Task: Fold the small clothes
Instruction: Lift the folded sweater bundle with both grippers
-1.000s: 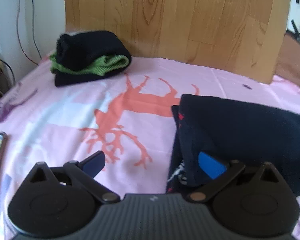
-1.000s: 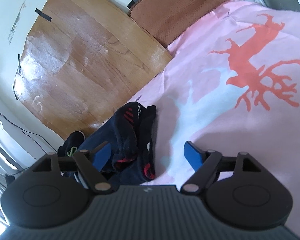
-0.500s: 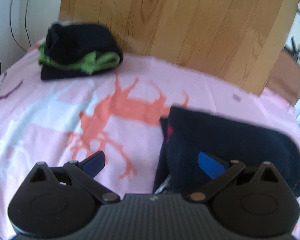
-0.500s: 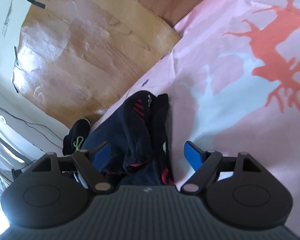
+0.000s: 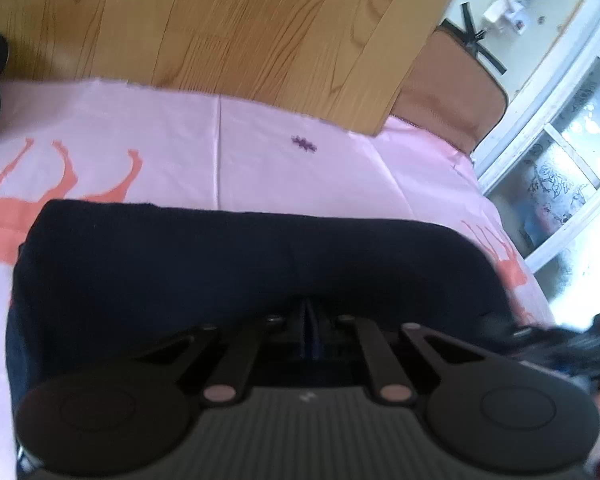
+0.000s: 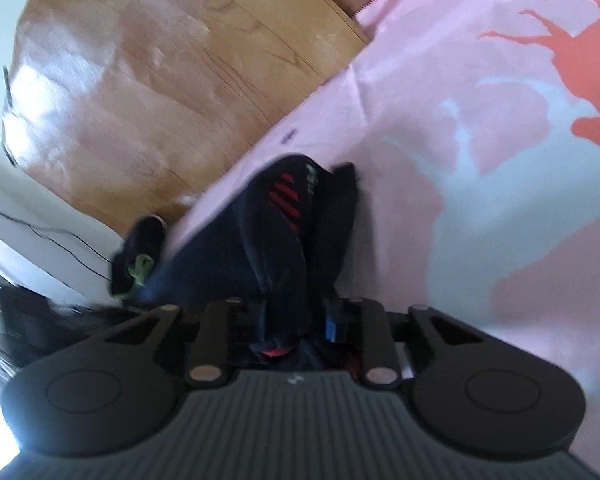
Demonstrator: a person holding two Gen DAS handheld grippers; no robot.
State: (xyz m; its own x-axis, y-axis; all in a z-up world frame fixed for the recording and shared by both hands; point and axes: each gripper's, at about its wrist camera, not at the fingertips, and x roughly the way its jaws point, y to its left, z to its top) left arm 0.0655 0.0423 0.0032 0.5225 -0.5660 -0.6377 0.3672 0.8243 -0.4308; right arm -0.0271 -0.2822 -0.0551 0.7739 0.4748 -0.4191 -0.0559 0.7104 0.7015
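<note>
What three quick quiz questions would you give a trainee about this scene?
1. True or false: the left fingers are spread wide apart.
2. What lies between the right fingers? A) a phone B) dark cloth with red stripes C) nothing
3. What animal shape, in orange, is printed on the pink sheet?

Key
1. False: they are pressed together at the edge of the dark garment.
2. B: the dark garment's red-striped part runs between them as they close.
3. A deer.
</note>
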